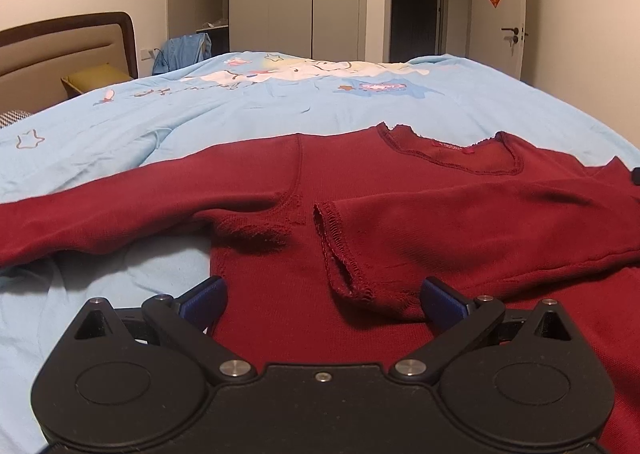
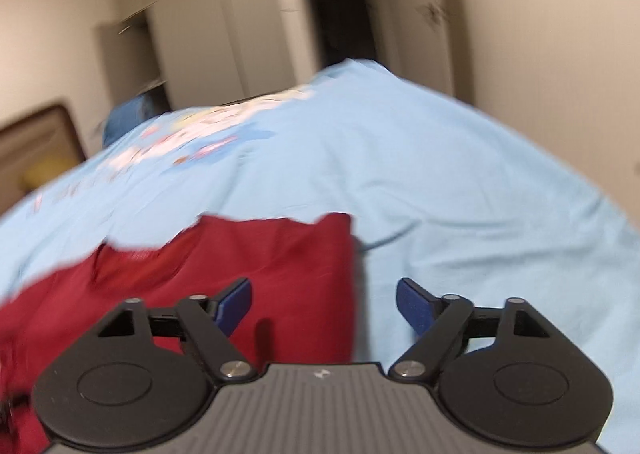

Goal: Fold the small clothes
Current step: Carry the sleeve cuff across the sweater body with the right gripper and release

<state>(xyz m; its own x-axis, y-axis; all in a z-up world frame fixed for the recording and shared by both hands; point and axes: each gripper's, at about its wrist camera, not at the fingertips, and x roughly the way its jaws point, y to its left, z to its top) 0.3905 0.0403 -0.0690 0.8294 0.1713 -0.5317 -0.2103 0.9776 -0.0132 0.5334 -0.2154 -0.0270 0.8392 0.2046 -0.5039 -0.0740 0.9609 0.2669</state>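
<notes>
Garment: dark red long-sleeved knit top (image 1: pixel 400 213), spread front-up on the bed's light blue printed quilt (image 1: pixel 240 109), neckline toward the far side; laid flat so the folds fall square.
Right sleeve: folded across the chest, frayed cuff (image 1: pixel 340 254) resting on the body; one side looks already brought in.
Left sleeve: stretched outward over the quilt, not yet folded.
Left tool (image 1: pixel 322 296): spread wide, holding nothing, low over the lower body by the cuff; probably placed to take the next fold.
Right tool (image 2: pixel 324 304): also wide and empty, straddling the top's folded side edge (image 2: pixel 348 274); view blurred.
</notes>
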